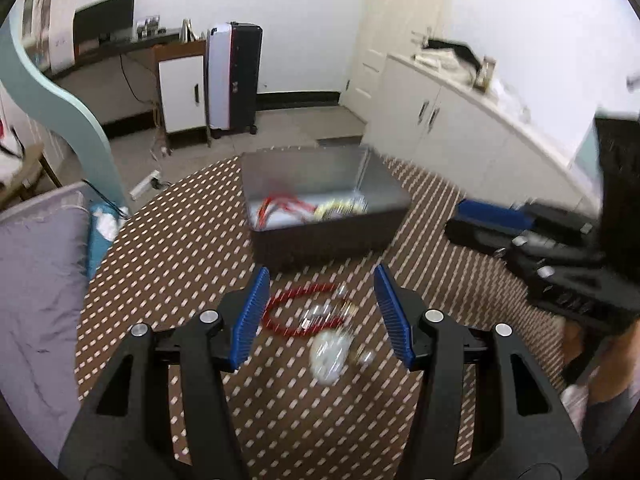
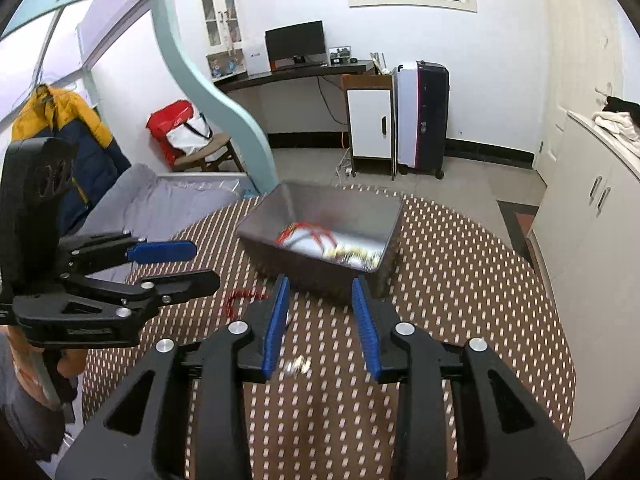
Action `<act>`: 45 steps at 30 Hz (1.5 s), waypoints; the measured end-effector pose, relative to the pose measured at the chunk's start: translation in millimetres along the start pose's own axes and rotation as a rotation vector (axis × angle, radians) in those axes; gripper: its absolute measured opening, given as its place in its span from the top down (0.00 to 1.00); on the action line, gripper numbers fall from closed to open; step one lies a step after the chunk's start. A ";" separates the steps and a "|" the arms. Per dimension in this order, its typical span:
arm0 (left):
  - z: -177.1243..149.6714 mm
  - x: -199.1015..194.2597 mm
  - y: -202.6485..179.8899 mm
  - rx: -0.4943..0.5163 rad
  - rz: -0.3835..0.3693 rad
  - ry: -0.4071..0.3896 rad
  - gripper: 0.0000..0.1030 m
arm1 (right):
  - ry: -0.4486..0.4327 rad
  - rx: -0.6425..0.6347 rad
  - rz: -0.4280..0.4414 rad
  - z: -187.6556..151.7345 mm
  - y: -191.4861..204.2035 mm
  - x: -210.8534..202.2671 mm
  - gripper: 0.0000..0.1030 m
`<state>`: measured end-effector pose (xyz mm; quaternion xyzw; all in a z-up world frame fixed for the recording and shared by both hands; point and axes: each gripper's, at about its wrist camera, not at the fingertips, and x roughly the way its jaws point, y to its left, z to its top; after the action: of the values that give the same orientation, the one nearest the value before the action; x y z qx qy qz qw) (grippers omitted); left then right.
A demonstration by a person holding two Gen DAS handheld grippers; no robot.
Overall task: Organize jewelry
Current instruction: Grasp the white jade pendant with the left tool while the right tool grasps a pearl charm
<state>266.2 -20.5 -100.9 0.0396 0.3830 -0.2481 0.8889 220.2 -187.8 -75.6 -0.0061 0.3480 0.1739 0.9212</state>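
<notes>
A dark grey box [image 1: 328,236] stands on the patterned table and holds red and yellow-white jewelry [image 1: 308,208]; it also shows in the right wrist view [image 2: 304,264]. In front of it lie a red bead bracelet [image 1: 298,310], a pale bead bracelet [image 1: 330,356] and a small silver piece [image 1: 366,356]. My left gripper [image 1: 322,310] is open above the loose pieces, empty. My right gripper [image 2: 320,320] is open and empty, with a small silver piece [image 2: 298,366] on the table between its fingers. The red bracelet [image 2: 240,298] shows partly to its left.
The round table [image 2: 460,300] has a brown cloth with pale dashes. The left gripper [image 2: 120,276] appears at the left of the right wrist view, the right gripper [image 1: 540,244] at the right of the left one. A grey sofa [image 1: 36,264] lies left of the table.
</notes>
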 end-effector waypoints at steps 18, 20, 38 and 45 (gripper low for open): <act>-51.8 37.7 -11.8 0.079 0.058 0.122 0.48 | 0.099 0.014 0.021 -63.4 18.5 13.9 0.62; -50.9 41.3 -13.2 0.082 0.058 0.124 0.49 | 0.104 0.021 0.022 -64.3 17.0 16.2 0.62; -56.8 18.3 8.7 0.022 0.026 0.058 0.73 | 0.133 -0.080 0.022 -60.6 44.4 39.2 0.59; -61.2 4.4 19.2 -0.002 0.022 0.040 0.73 | 0.161 -0.155 -0.001 -55.4 63.9 65.4 0.60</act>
<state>237.3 10.4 -149.4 0.0480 0.4003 -0.2372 0.8838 209.6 -114.5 -152.6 -0.0915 0.4065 0.1988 0.8871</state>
